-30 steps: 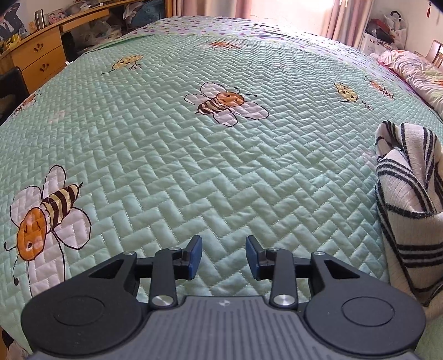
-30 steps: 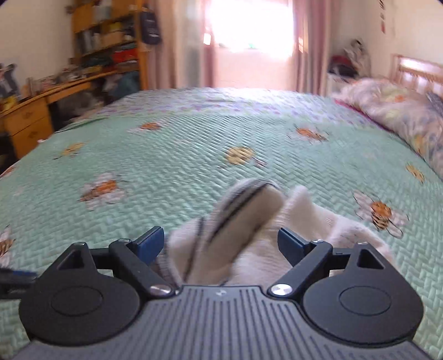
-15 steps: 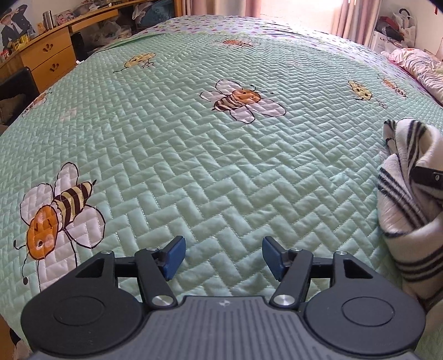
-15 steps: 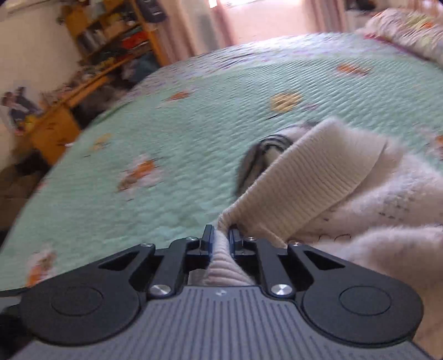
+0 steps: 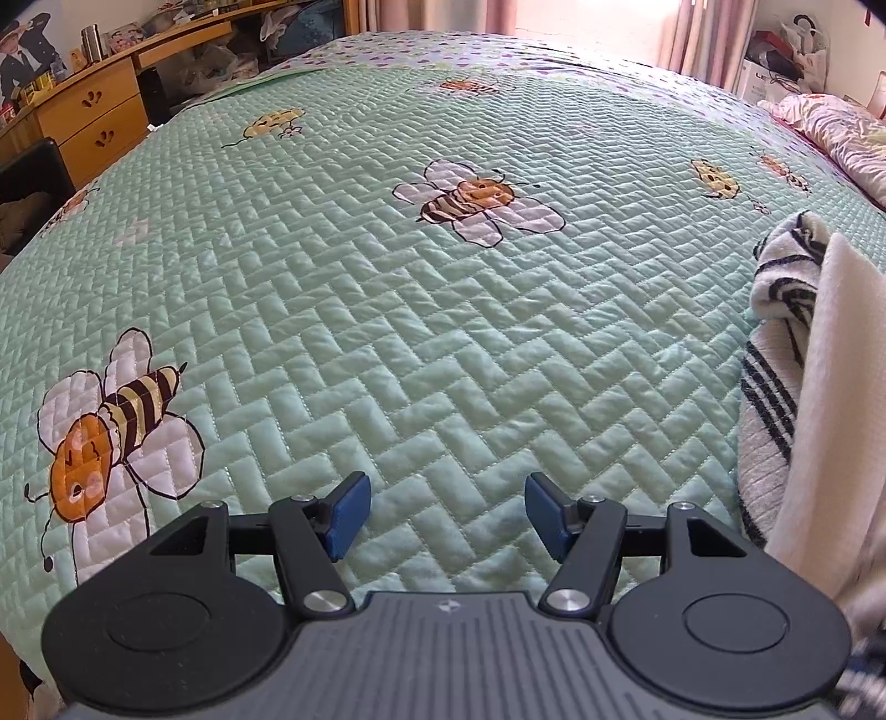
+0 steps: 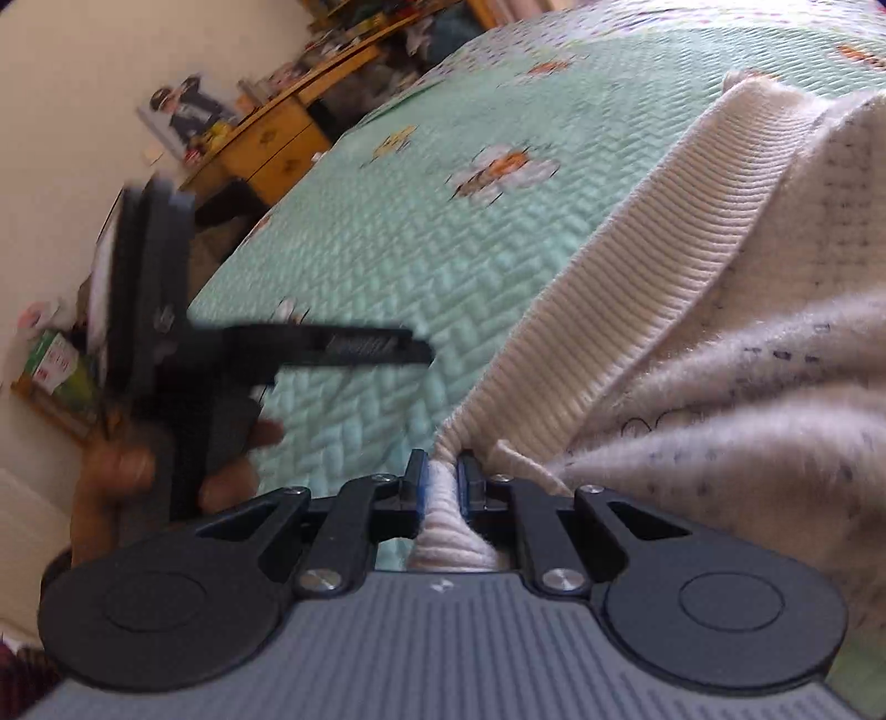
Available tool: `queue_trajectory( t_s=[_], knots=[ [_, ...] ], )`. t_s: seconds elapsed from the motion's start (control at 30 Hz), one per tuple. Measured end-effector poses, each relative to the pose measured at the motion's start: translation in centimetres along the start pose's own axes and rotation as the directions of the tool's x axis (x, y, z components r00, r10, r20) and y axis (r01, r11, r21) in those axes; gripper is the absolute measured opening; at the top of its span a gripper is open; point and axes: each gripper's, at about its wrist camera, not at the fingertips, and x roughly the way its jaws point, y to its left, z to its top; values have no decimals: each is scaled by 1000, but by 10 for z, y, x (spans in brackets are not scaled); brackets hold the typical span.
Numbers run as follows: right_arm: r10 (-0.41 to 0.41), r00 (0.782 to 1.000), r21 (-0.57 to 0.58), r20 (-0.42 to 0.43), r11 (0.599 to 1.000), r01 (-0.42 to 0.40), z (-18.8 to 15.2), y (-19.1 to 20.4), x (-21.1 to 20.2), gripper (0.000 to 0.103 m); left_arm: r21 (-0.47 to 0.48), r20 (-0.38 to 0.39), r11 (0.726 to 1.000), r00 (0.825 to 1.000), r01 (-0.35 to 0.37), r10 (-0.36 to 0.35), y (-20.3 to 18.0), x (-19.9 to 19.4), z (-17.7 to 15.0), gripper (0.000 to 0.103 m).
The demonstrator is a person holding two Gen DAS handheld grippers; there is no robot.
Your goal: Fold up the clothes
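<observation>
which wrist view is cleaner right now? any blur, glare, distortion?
Left wrist view: sharp, quilt stitching crisp; fisheye bows the bed's edges; window light blown out at the top. Right wrist view: tilted and motion-smeared, worst on the left gripper and the hand holding it; only the sweater ribbing by the right gripper stays readable.

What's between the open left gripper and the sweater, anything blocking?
Nothing visible. The left gripper is open over bare green quilt; the striped sweater lies off to its right with only quilt between. The right gripper is shut on its ribbed hem.
</observation>
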Motion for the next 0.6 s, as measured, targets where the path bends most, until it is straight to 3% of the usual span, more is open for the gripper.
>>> queue_trajectory(
  t_s=[0.17,0.33,0.47,0.6],
  knots=[
    [43,995,-52,-96,997,-48,-27,11,8,12,9,4,1000,1000,7,-7,-3,-2,0,65],
    [16,996,-80,-87,997,-23,-34,12,-5,19,17,6,1000,1000,12,-12,-6,-5,1,65],
    [31,999,-51,-44,998,-33,-28,4,-36,45,34,14,999,1000,15,-16,-13,-10,1,65],
    [4,1000,-56,9,998,-3,-34,-9,-73,61,63,26,998,999,23,-24,-25,-18,1,65]
  ],
)
